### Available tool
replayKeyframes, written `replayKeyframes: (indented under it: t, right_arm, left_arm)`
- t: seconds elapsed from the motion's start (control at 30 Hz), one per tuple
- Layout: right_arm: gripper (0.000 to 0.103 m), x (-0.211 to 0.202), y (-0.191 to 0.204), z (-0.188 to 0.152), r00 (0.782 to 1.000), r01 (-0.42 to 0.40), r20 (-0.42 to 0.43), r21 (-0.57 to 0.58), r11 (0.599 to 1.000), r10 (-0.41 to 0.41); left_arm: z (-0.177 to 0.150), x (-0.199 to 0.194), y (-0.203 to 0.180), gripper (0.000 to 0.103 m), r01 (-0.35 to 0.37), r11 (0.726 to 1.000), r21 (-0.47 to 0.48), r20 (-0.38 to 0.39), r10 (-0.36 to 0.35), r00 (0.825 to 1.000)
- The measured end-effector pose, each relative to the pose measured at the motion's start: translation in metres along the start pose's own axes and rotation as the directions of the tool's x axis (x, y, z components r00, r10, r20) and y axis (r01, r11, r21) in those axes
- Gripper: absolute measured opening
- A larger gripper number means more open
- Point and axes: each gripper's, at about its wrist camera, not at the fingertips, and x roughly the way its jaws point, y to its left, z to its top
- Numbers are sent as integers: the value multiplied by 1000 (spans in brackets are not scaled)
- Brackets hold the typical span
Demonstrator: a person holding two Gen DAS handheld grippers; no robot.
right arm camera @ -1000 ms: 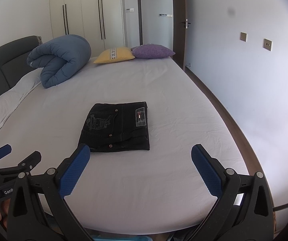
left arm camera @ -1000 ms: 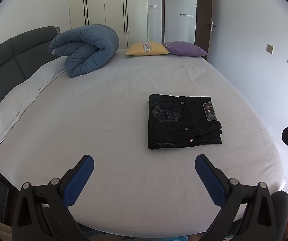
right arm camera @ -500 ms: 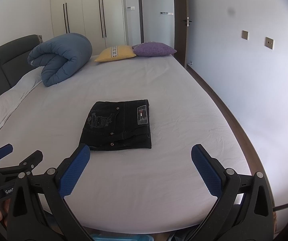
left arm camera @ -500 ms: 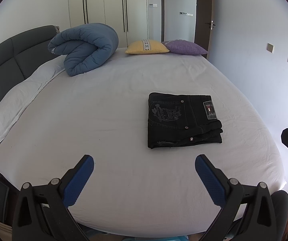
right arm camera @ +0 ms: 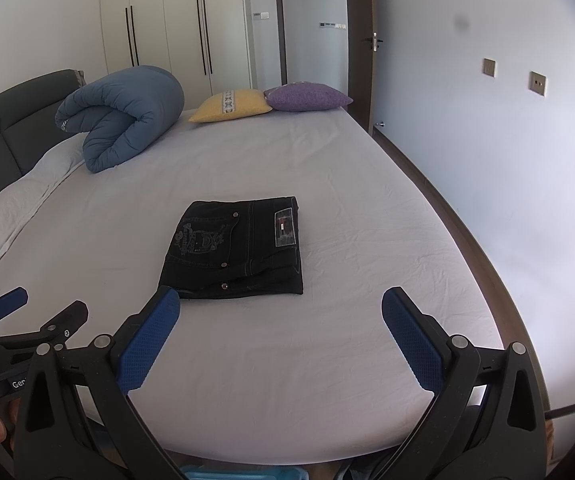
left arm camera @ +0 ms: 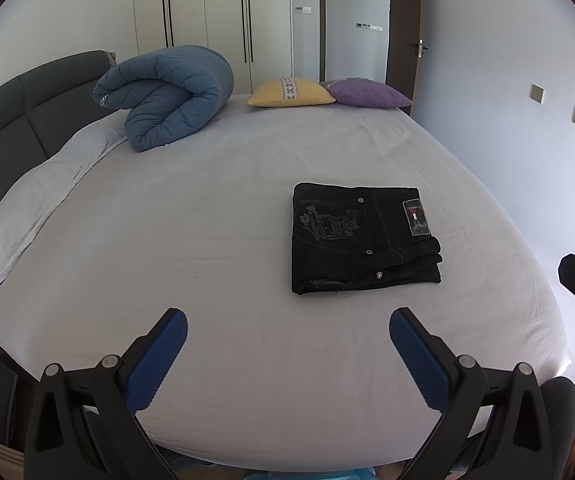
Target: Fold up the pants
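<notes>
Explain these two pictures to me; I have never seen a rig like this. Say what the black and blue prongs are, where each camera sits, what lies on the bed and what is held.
No robot here: a person holds a two-finger gripper in each hand, each with a camera looking along its fingers. One picture comes from the left gripper, the other from the right gripper. The blue parts are finger pads. Both grippers are open and hold nothing. On the bed lie folded black pants, a rolled blue duvet, a yellow cushion and a purple cushion.

soft daylight — sharp, edges fisheye-bent
</notes>
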Motion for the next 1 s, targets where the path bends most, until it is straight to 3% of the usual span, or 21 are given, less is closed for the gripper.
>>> replayKeyframes:
  t: [1.0]
  right_arm:
    - [103, -1, -3, 3, 1000, -4, -6, -1, 1000, 4]
  left_arm:
    - [-3, 1, 0, 103, 19, 1000, -11, -18, -19, 1000]
